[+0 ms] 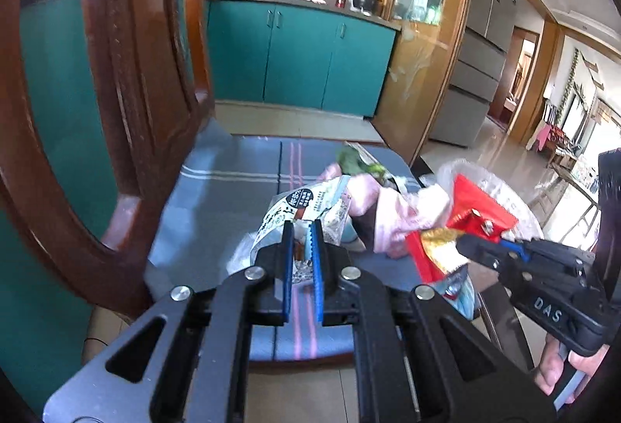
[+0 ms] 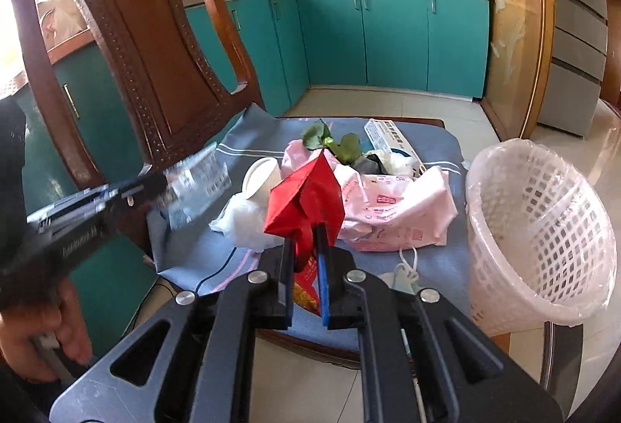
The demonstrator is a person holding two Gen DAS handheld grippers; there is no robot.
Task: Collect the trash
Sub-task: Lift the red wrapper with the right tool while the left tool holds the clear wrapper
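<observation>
Chair back (image 2: 128, 46) left — lined basket (image 2: 539, 228) right of trash.

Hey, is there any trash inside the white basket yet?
No, in the right wrist view the white basket with its clear liner looks empty, while the wrappers still lie on the chair cushion.

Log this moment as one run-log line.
left gripper: shut on clear printed wrapper | right gripper: shut on red wrapper | lined white bin: beside chair, nothing dropped yet
</observation>
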